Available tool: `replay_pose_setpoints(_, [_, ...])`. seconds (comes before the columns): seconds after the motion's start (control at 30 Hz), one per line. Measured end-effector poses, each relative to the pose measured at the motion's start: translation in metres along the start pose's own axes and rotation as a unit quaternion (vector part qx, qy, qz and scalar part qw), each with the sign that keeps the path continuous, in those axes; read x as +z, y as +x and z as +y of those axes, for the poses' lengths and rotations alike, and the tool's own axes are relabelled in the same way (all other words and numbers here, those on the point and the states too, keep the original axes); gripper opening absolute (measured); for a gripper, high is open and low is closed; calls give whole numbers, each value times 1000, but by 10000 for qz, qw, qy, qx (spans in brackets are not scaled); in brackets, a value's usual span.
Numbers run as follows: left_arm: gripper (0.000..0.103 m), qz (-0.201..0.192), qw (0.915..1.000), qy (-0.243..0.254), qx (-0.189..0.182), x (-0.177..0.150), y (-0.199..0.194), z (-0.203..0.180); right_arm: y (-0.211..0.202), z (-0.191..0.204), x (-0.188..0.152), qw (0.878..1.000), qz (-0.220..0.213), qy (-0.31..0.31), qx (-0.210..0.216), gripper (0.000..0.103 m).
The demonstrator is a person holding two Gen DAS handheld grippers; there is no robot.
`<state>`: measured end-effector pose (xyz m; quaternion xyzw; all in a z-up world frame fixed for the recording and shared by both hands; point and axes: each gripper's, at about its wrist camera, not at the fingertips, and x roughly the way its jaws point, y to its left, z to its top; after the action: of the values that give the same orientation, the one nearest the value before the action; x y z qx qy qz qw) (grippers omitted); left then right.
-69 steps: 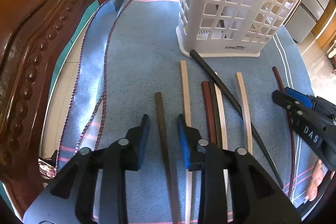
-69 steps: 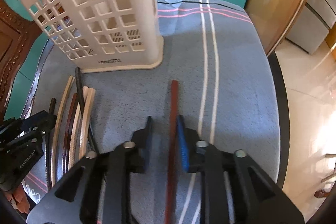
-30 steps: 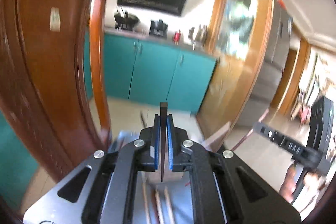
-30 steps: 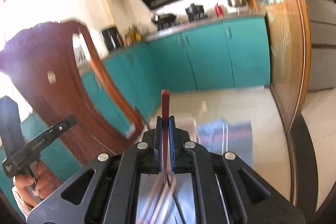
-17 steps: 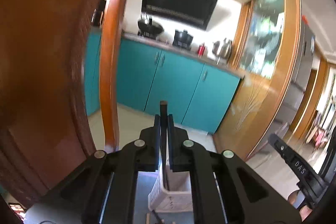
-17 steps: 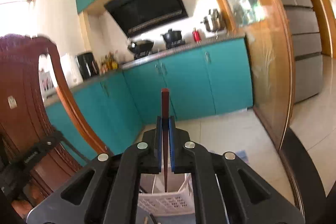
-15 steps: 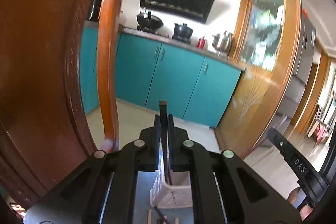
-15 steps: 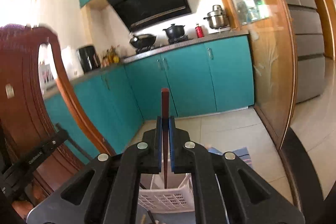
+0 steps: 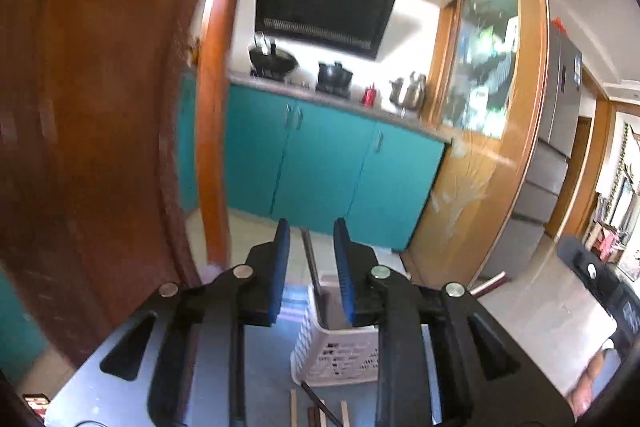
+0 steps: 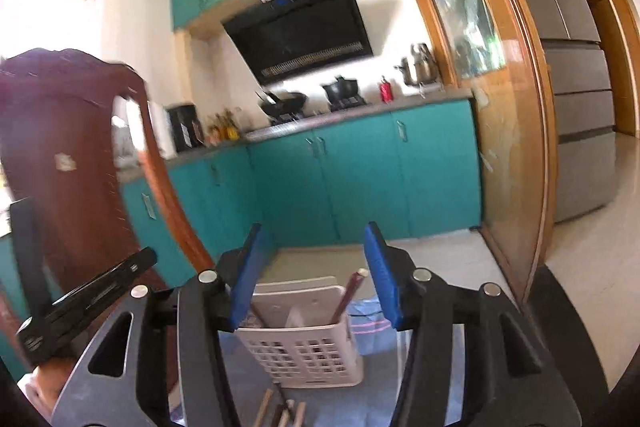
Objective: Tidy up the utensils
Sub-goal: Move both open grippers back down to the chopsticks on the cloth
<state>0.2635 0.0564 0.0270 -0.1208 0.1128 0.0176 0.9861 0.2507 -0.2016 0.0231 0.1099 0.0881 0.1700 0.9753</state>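
Observation:
My left gripper [image 9: 309,239] is open above the white slotted basket [image 9: 340,357]. A dark brown chopstick [image 9: 314,277] stands between its fingers with its lower end inside the basket, free of the pads. My right gripper [image 10: 314,245] is open and empty above the same basket [image 10: 304,347]. A red-brown chopstick [image 10: 349,294] leans in the basket's right corner. Several loose chopsticks [image 10: 282,413] lie on the blue cloth [image 10: 248,375] in front of the basket; they also show in the left wrist view [image 9: 320,411].
A carved wooden chair back [image 9: 100,131] rises at the left, close to the table. The left gripper's body [image 10: 84,303] shows at the left of the right wrist view. Teal kitchen cabinets [image 10: 360,179] and a fridge [image 10: 576,87] stand beyond.
Both grippers lifted a chopstick from the cloth, carried it upright over the basket and opened. The chopsticks dropped into the basket.

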Motion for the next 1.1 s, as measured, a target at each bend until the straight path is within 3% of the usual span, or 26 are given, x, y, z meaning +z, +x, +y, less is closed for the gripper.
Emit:
replay_pose_setpoints(0.03, [23, -75, 9999, -37, 58, 0, -7, 3, -5, 4, -5, 9997, 57, -81, 218, 51])
replay_pose_setpoints(0.13, [23, 101, 9994, -186, 288, -7, -13, 16, 10, 20, -37, 9931, 940, -469, 514, 49])
replay_pose_setpoints(0.27, [23, 1217, 9904, -248, 607, -37, 18, 31, 87, 21, -119, 9479, 3108, -639, 279, 35])
replay_pose_setpoints(0.33, [23, 1996, 9768, -276, 722, -60, 41, 36, 122, 9, -163, 9142, 4037, -315, 147, 34])
replay_pose_setpoints(0.4, [23, 2718, 9593, -251, 728, -82, 62, 37, 136, 5, -185, 8953, 4449, -209, 22, 34])
replay_pose_setpoints(0.47, [26, 3217, 9440, -187, 712, -103, 77, 36, 143, 7, -194, 8886, 4581, -206, 3, 34])
replay_pose_setpoints(0.53, [36, 3477, 9347, -75, 729, -118, 85, 32, 148, 10, -197, 8875, 4601, -253, -50, 34])
replay_pose_setpoints(0.6, [38, 3603, 9296, 68, 778, -127, 90, 27, 153, 13, -200, 8849, 4651, -238, -43, 20])
replay_pose_setpoints(0.63, [38, 3656, 9274, 145, 780, -132, 92, 24, 154, 15, -201, 8833, 4684, -220, 9, 11])
replay_pose_setpoints(0.67, [38, 3691, 9260, 197, 764, -137, 92, 22, 155, 16, -202, 8824, 4700, -185, 80, 10])
replay_pose_setpoints(0.8, [41, 3863, 9187, 362, 740, -149, 98, 18, 156, 14, -199, 8828, 4697, -109, 20, 10])
replay_pose_setpoints(1.1, [41, 4109, 9059, 670, 778, -169, 105, 7, 152, -38, -171, 8855, 4601, 602, -236, 11])
